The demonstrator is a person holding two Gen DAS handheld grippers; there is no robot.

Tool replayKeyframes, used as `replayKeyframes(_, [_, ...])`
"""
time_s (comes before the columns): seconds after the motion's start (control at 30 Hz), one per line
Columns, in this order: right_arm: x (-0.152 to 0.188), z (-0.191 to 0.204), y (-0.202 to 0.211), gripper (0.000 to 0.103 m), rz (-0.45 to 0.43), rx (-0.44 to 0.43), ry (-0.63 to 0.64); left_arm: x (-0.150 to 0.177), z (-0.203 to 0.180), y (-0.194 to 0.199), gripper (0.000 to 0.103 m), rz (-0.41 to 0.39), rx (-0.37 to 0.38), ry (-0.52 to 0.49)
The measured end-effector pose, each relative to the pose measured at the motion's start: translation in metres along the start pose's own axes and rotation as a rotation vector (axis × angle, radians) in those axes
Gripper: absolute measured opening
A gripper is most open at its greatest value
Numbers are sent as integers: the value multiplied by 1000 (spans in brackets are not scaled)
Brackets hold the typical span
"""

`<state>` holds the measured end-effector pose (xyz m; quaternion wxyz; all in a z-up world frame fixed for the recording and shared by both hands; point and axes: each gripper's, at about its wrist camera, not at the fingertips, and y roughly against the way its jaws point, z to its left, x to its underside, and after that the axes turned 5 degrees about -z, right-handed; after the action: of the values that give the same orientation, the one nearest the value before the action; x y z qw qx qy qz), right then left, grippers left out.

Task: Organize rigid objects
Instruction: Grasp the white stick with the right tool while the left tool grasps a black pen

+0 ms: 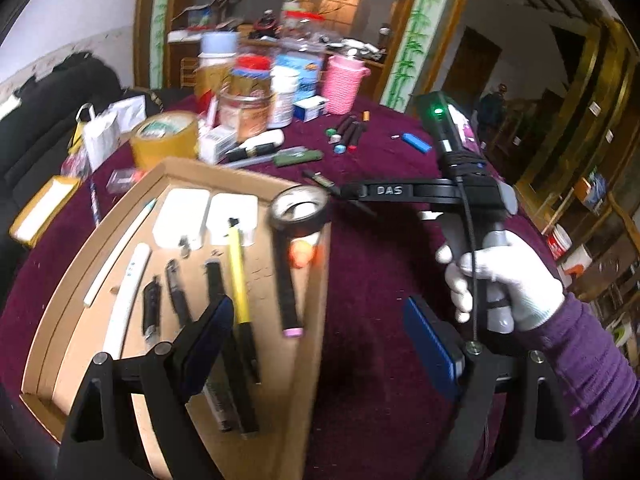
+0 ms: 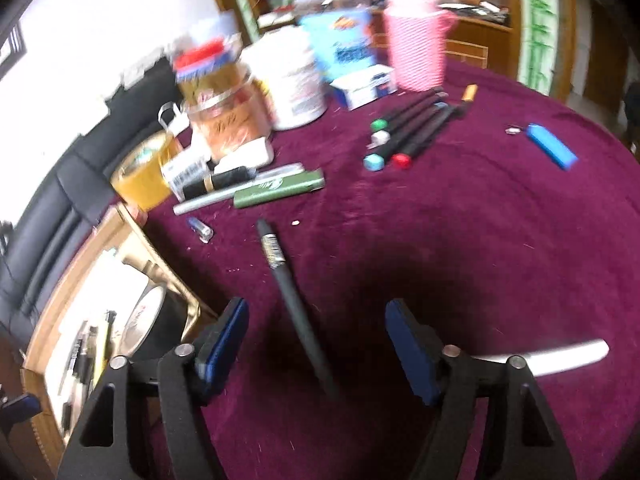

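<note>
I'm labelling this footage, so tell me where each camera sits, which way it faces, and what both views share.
Left wrist: rides the left tool, open, looking down over the cardboard tray and maroon tablecloth; shows the gloved right hand holding the right tool.
Right wrist: rides the right tool, open, facing across the cloth at a black pen lying between its fingers.
Shared: tray, black tape roll, pink basket, blue lighter.
</note>
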<state>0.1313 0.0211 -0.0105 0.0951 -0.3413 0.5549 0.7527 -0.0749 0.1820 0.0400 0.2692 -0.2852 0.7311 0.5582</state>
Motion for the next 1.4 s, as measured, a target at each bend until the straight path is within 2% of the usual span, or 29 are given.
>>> replayKeyframes(0.07, [-4, 5, -9, 34, 7, 53, 27, -1, 10, -3, 86, 10, 1, 31])
replayKeyframes(0.1, [-5, 4, -9, 23, 12, 40, 15, -1, 15, -4, 86, 13, 5, 47])
replayKeyframes(0.13, [-4, 1, -7, 17, 17, 8, -17, -2, 17, -4, 86, 12, 9, 54])
replayKeyframes(0.17, [-2, 0, -1, 11, 9, 20, -29, -2, 19, -5, 86, 10, 15, 59])
replayKeyframes(0.2, [1, -1, 4, 11, 2, 34, -30, -2, 20, -4, 86, 7, 21, 60])
replayKeyframes(0.27, [13, -6, 18, 10, 7, 7, -58, -2, 20, -5, 86, 4, 34, 61])
replayKeyframes(0.43, [69, -19, 55, 11, 115, -45, -116, 0, 21, -11, 86, 12, 71, 64])
replayKeyframes(0.53, [86, -37, 80, 18, 105, -165, -207, 2, 21, -14, 86, 21, 90, 74])
replayKeyframes(0.57, [86, -51, 92, 32, 70, -176, -260, 3, 20, -14, 86, 23, 94, 76])
replayKeyframes(0.6, [86, -61, 99, 54, 37, -150, -289, 4, 19, -15, 86, 25, 98, 76])
replayKeyframes(0.67, [81, -89, 110, 72, -27, -4, -355, 6, 17, -12, 86, 25, 104, 73])
replayKeyframes(0.7, [80, -100, 111, 72, -39, 35, -397, 7, 15, -10, 86, 22, 108, 70])
replayKeyframes(0.83, [74, -140, 95, 72, -32, 27, -595, 9, 10, -2, 86, 9, 128, 57])
replayKeyframes(1.03, [46, -135, 58, 72, -22, 142, -622, 13, 2, 1, 86, 15, 159, 41])
replayKeyframes(1.07, [40, -136, 56, 69, -17, 155, -615, 13, 1, 1, 86, 16, 164, 39])
replayKeyframes(1.1, [35, -137, 51, 61, -6, 176, -604, 14, -1, 1, 86, 18, 171, 39])
replayKeyframes(1.17, [25, -136, 43, 52, 11, 256, -561, 16, -4, 0, 86, 26, 189, 38])
replayKeyframes(1.2, [21, -134, 39, 35, 20, 291, -535, 17, -7, -1, 86, 32, 200, 35])
replayKeyframes(1.23, [20, -134, 36, 24, 28, 306, -512, 18, -9, -1, 86, 36, 209, 32])
replayKeyframes(1.4, [31, -132, 48, 20, 30, 276, -461, 19, -18, 3, 86, 34, 233, 11])
